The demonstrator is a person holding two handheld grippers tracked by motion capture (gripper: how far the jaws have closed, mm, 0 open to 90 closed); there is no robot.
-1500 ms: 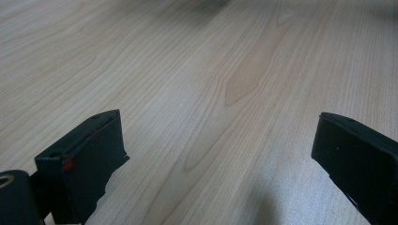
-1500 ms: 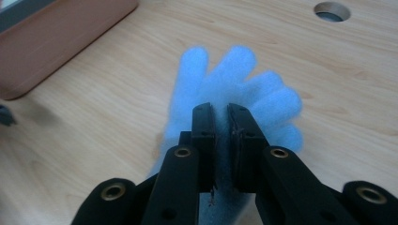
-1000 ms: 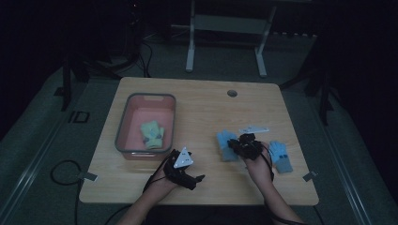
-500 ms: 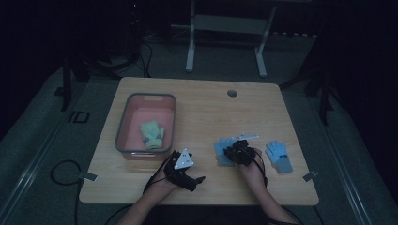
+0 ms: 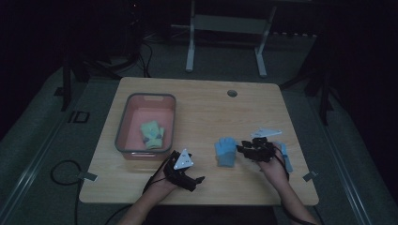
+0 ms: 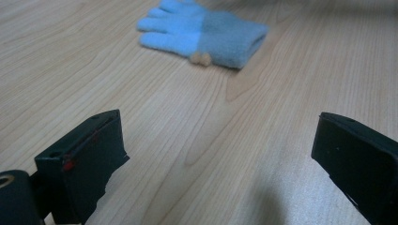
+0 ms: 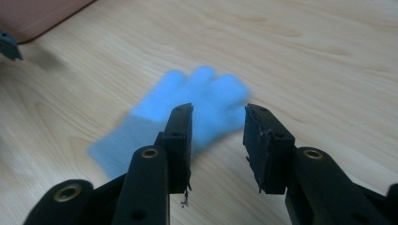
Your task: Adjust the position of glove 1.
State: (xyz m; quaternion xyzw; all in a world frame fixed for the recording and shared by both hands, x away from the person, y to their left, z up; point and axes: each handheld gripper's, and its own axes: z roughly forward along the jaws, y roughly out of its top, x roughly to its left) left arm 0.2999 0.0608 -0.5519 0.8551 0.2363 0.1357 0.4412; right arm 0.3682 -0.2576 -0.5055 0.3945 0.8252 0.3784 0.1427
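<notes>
Dim surroundings frame a pale wooden desk [image 5: 202, 108] carrying a pink bin [image 5: 123, 123] with a green glove [image 5: 152, 134] already lying inside. Work in hand looks like gathering gloves into that bin. A light blue glove [image 5: 226, 151] lies flat on the desk between the two hands, right of the bin. The right tool [image 5: 241, 149] sits at its edge, jaws parted a little with nothing between them and the glove just beyond their tips. The left tool [image 5: 197, 180] rests near the desk's front edge, jaws spread wide and empty. Another blue glove [image 5: 285, 157] lies partly under the right hand. Next, I judge, the right tool must ease forward, pinch the fabric and carry it to the bin.
</notes>
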